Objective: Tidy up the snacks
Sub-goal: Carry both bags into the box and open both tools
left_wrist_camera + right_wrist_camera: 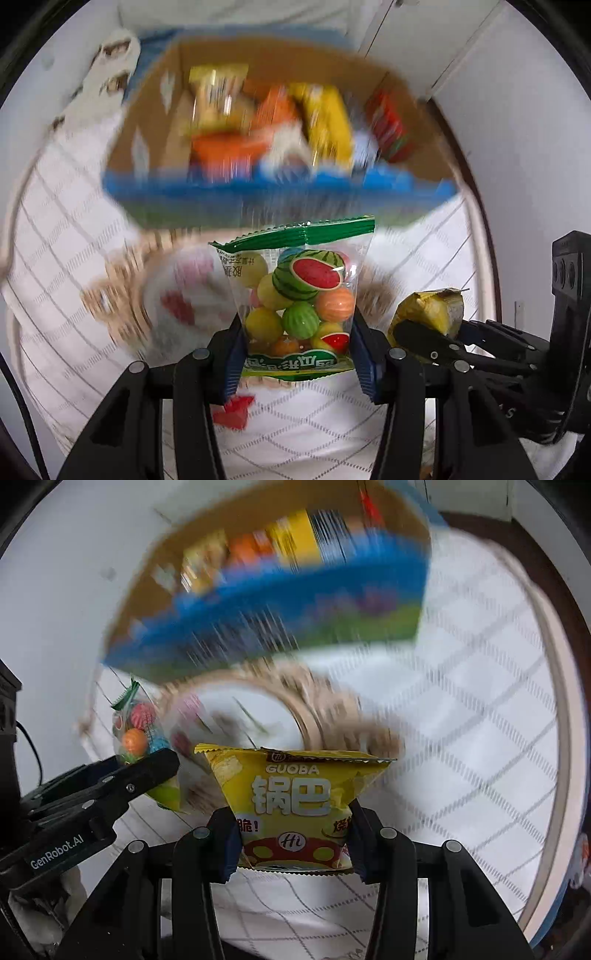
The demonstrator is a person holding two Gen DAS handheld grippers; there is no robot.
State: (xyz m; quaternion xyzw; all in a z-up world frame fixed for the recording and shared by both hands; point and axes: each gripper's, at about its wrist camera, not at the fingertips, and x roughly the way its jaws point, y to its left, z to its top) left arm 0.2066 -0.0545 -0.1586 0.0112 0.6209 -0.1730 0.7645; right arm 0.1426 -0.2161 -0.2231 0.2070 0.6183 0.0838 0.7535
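Note:
My left gripper (297, 354) is shut on a clear bag of fruit-shaped candies (299, 295) with a green top seal, held upright above the table. My right gripper (293, 836) is shut on a yellow Guoba snack packet (295, 805), also lifted. Each wrist view shows the other gripper beside it: the right gripper (424, 332) with the yellow packet (430, 310), and the left gripper (147, 764) with the candy bag (136, 731). Beyond both stands an open cardboard box (162, 122) with a blue front, holding several colourful snack packs (325, 122).
A round woven basket (122, 295) with a white pack inside (184, 291) lies under the held snacks on a white quilted cloth (55, 240). The round table's wooden rim (554, 709) curves at the right. A red scrap (232, 410) lies below my left gripper.

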